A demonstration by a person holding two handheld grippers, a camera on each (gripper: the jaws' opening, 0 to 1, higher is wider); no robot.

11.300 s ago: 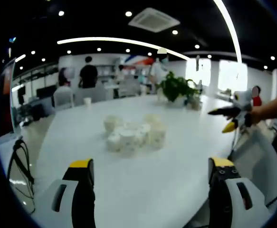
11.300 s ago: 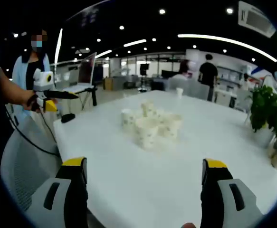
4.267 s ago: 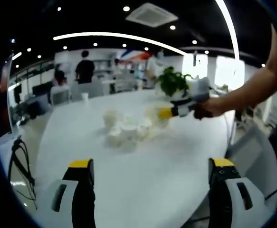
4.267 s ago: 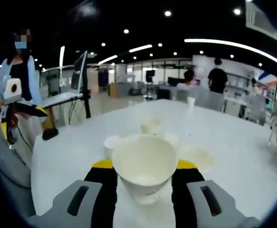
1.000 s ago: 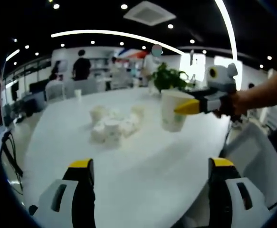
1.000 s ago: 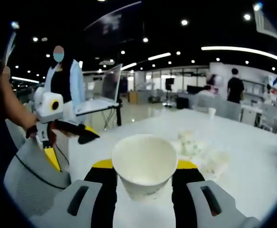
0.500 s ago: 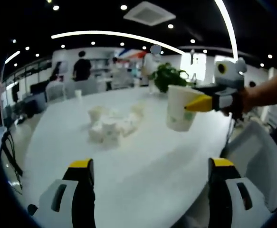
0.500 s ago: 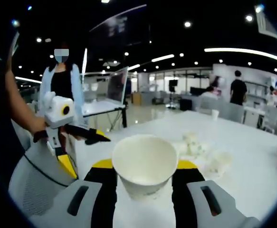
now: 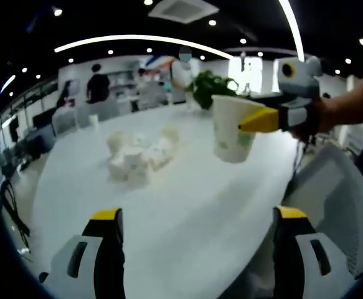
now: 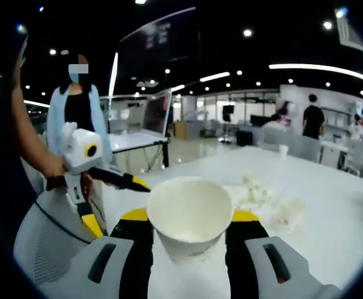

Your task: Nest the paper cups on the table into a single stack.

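My right gripper [image 10: 188, 219] is shut on a white paper cup [image 10: 189, 218], held upright above the table with its mouth toward the camera. In the left gripper view that same cup [image 9: 232, 129] hangs at the right, pinched by the right gripper [image 9: 256, 121] with a hand behind it. A cluster of several white paper cups [image 9: 139, 152] stands on the white table [image 9: 187, 205], further back; in the right gripper view the cluster [image 10: 265, 199] lies beyond the held cup. My left gripper [image 9: 197, 215] stands open with nothing between its jaws; in the right gripper view the left gripper [image 10: 122, 180] comes in from the left.
A potted plant [image 9: 209, 90] stands at the table's far side. Grey mesh chairs [image 9: 337, 199] sit close by the table edge. People stand and sit in the office behind. A lone cup [image 10: 283, 151] stands far back on the table.
The right gripper has carried the cup a little higher and nearer to the left gripper's camera. The left gripper's view has tilted slightly; its jaws stay open.
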